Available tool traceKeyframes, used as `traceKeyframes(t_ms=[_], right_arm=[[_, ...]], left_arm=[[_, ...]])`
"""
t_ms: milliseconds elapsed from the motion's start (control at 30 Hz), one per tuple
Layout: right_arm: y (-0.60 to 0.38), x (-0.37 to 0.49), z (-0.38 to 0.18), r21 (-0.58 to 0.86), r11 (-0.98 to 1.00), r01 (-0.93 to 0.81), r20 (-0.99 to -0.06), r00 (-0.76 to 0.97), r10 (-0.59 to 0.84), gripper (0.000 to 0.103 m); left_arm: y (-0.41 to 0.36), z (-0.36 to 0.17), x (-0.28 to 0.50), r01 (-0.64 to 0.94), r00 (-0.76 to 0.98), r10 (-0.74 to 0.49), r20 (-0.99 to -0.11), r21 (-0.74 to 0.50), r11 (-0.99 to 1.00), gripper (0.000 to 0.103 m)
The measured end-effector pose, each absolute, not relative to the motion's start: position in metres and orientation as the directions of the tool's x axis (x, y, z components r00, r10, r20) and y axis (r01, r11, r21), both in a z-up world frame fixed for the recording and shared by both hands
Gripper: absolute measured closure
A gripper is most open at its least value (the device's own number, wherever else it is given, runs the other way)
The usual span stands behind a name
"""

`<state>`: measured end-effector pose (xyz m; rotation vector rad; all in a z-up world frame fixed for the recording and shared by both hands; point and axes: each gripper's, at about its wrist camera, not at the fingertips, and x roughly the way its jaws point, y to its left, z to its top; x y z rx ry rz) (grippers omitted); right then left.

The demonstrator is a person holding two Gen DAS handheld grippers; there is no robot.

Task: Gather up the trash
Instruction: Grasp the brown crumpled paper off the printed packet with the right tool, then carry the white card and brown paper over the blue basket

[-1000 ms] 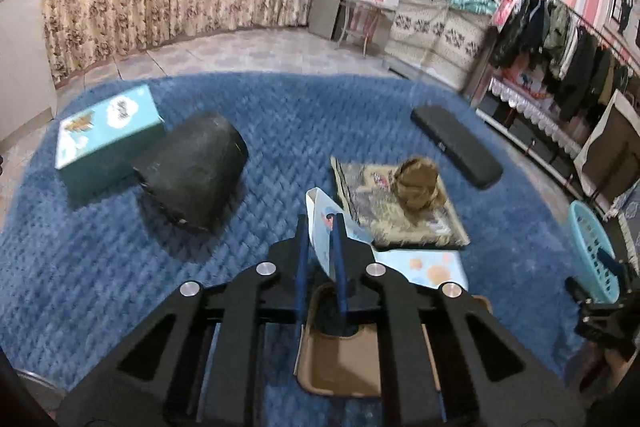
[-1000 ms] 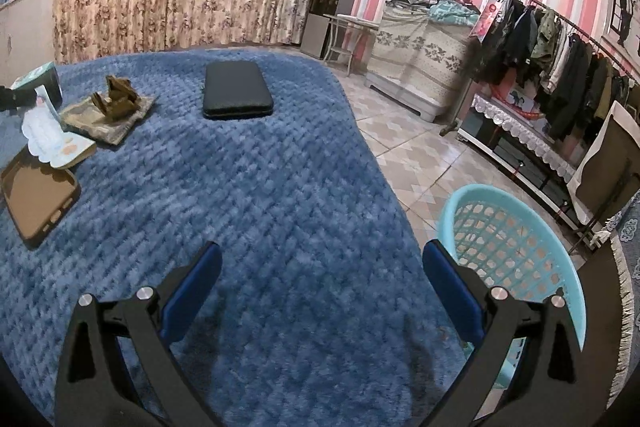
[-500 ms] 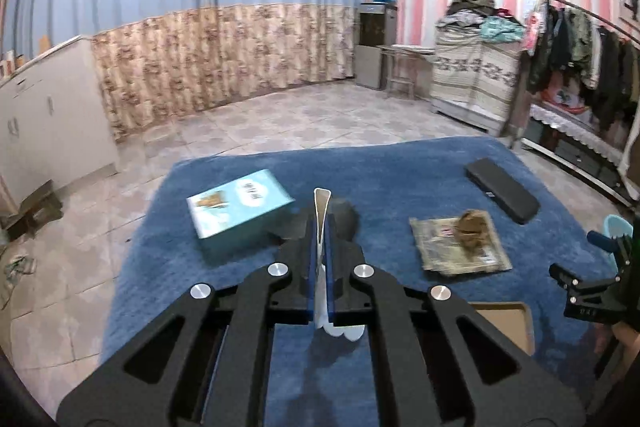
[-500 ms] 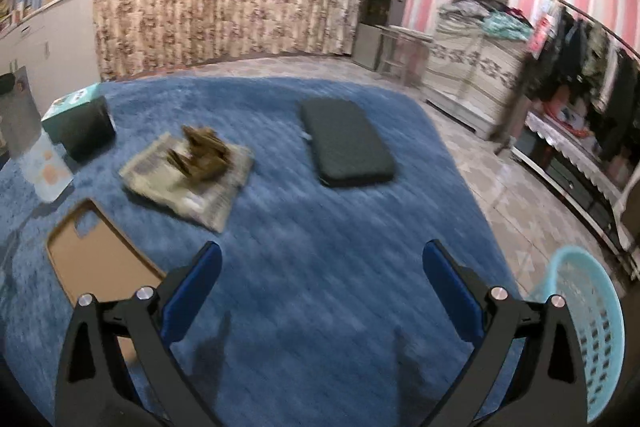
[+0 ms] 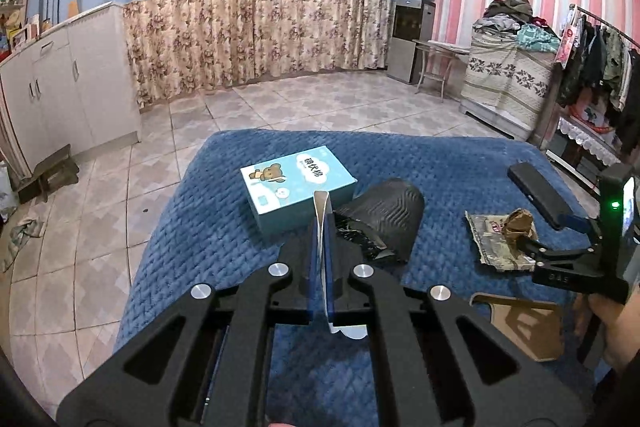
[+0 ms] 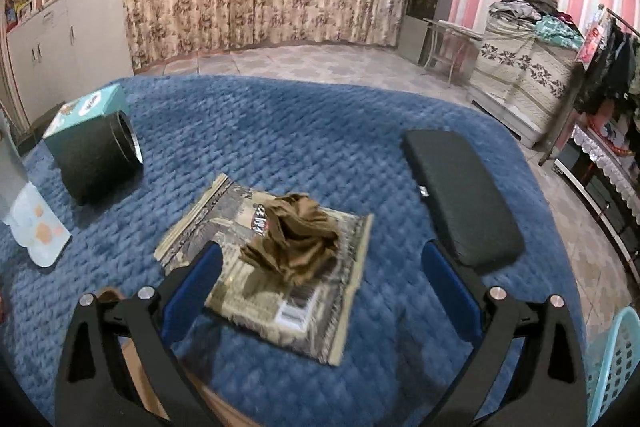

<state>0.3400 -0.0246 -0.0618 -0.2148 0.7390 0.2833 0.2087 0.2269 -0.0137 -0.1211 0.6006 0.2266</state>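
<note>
teal box [image 5: 298,187] with bear picture, Chinese lettering

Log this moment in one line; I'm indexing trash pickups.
left gripper: shut on white wrapper | right gripper: open, over crumpled brown paper | basket: lower right

Between the right gripper's fingers [image 6: 192,279] a crumpled wad [image 6: 294,241] lies on a flat packet [image 6: 272,259]. Beyond the right finger lies a pad [image 6: 460,195]. A cylinder [image 6: 98,159] lies far left of them, a box [image 6: 86,111] touching behind it.
</note>
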Motion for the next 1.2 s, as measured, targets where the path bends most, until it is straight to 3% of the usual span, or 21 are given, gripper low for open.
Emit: traceKeyframes(t_ms=[67,100,167,233,600,833,1200], right_arm=[[-0.019,0.344,-0.065,-0.100,0.934,-0.344,-0.692,0.698,0.183,0.025],[-0.015,0.346,-0.067,-0.106,0.930,-0.353,-0.699,0.691,0.182,0.038],[-0.012,0.348,-0.070,-0.096,0.924,-0.370,-0.711,0.675,0.197,0.053],[-0.011,0.345,-0.072,-0.100,0.919,-0.382,-0.709,0.675,0.204,0.059],[-0.099,0.293,-0.004,-0.085,0.954,-0.288,-0.592,0.785,0.184,0.060],[-0.192,0.240,0.009,-0.121,0.984,-0.131,-0.568,0.822,0.039,0.060],[-0.355,0.184,-0.008,-0.005,0.970,0.241,-0.555,0.807,-0.203,0.060]], left_arm=[[0.226,-0.014,0.211,-0.244,0.801,0.179,-0.571,-0.040,0.969,0.101],[0.223,-0.014,0.211,-0.245,0.801,0.178,-0.571,-0.042,0.969,0.101],[0.222,-0.014,0.211,-0.243,0.803,0.177,-0.569,-0.041,0.969,0.101],[0.219,-0.012,0.211,-0.238,0.807,0.177,-0.564,-0.037,0.971,0.101],[0.167,0.035,0.202,-0.136,0.876,0.107,-0.471,-0.029,0.990,0.102],[0.102,0.066,0.205,0.004,0.909,-0.016,-0.416,-0.028,1.000,0.102],[-0.016,0.066,0.217,0.200,0.883,-0.206,-0.421,-0.060,0.978,0.102]])
